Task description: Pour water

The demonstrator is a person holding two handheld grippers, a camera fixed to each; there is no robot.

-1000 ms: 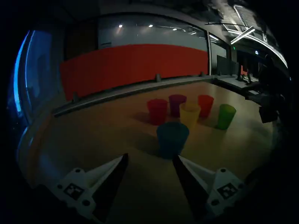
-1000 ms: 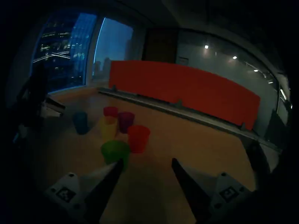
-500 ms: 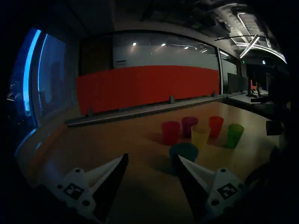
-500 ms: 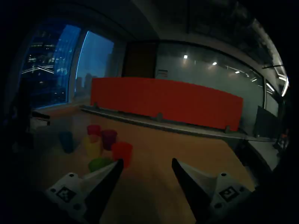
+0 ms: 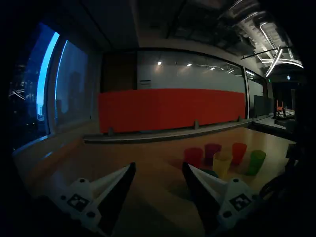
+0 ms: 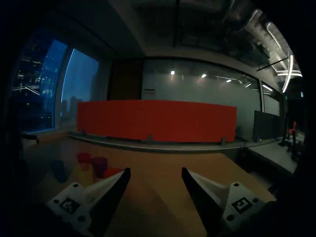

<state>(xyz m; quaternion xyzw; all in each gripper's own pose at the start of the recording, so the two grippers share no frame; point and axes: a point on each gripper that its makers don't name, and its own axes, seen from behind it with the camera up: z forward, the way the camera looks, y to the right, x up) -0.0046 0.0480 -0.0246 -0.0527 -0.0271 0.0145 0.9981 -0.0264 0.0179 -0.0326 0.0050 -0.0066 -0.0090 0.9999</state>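
Your left claw point(image 5: 158, 166) and your right claw point(image 6: 155, 170) are both open and hold nothing. The group of coloured plastic cups point(image 5: 222, 162) stands on the wooden desk point(image 5: 130, 158), off to the side of both claws. In this dim light you may knock one over when reaching.

in the left gripper view, bare table point(image 5: 130, 156) lies open beside the clustered cups point(image 5: 222, 162) blocking the right.

Left tongs point(image 5: 158, 165), fingers point(image 5: 114, 189) wide apart; cluster of coloured cups point(image 5: 222, 162) on the wooden table point(image 5: 130, 158) ahead, rightward.
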